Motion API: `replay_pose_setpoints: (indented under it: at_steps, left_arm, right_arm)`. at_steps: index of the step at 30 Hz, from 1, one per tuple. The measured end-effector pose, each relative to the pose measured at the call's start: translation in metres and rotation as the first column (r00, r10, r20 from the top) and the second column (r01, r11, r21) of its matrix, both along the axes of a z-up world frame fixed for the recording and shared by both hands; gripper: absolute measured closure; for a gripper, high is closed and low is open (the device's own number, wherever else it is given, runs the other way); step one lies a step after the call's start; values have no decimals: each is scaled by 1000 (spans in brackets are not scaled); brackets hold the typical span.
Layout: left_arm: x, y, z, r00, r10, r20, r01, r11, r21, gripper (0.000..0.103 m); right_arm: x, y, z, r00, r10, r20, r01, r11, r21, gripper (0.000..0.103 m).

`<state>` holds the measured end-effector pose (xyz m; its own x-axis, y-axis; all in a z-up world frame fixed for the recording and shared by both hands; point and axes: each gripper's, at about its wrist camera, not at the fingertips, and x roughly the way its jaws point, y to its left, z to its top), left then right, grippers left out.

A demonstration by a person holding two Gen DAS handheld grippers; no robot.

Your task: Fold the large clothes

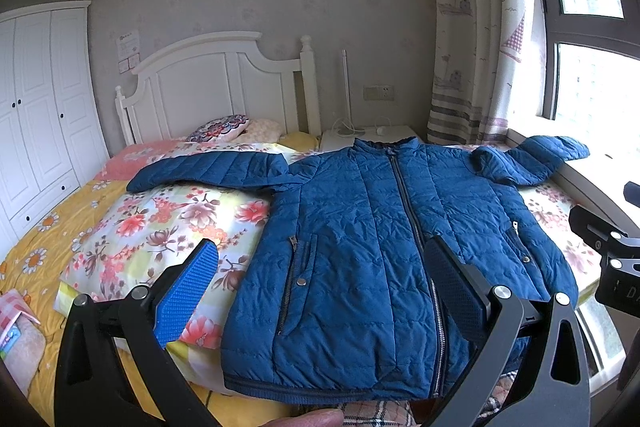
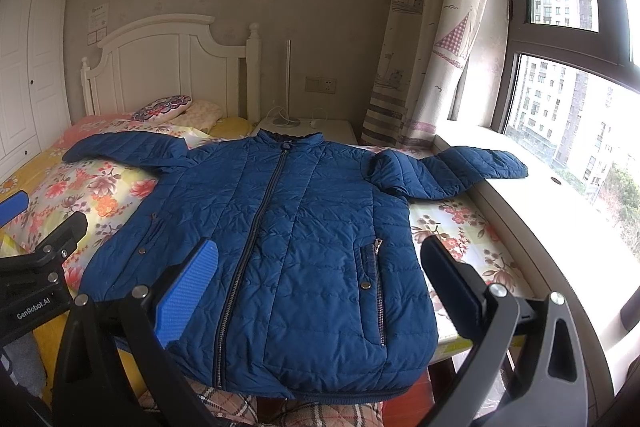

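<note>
Jacket of blue quilted padding (image 1: 360, 247), zipped shut, lies face up and spread flat across the foot end of the floral-quilted bed (image 1: 160, 227), its hem at the near edge. One sleeve stretches toward the left side of the bed; the other reaches over the right edge onto the white windowsill (image 2: 560, 195). Left gripper (image 1: 320, 291) and right gripper (image 2: 320, 287) both hover above the hem, tongs spread wide, holding nothing.

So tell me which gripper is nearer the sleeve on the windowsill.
Right. The right gripper hovers over the jacket's window half, below that sleeve; the left gripper hovers farther away, over its other half.
</note>
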<state>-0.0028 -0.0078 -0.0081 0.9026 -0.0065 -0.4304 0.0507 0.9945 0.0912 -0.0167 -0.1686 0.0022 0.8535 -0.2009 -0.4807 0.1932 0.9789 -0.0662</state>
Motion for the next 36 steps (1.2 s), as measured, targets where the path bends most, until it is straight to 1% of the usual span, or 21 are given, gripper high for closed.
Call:
replay_pose_setpoints:
  at_steps: [11, 36]
  left_arm:
    - [-4, -3, -6, 1000, 2, -7, -2, 1000, -1, 4]
    - [-2, -2, -6, 1000, 1, -11, -1, 1000, -2, 4]
  right_arm:
    - [0, 1, -2, 1000, 3, -2, -3, 1000, 0, 2]
    - [-1, 3, -5, 1000, 8, -4, -8, 1000, -3, 2]
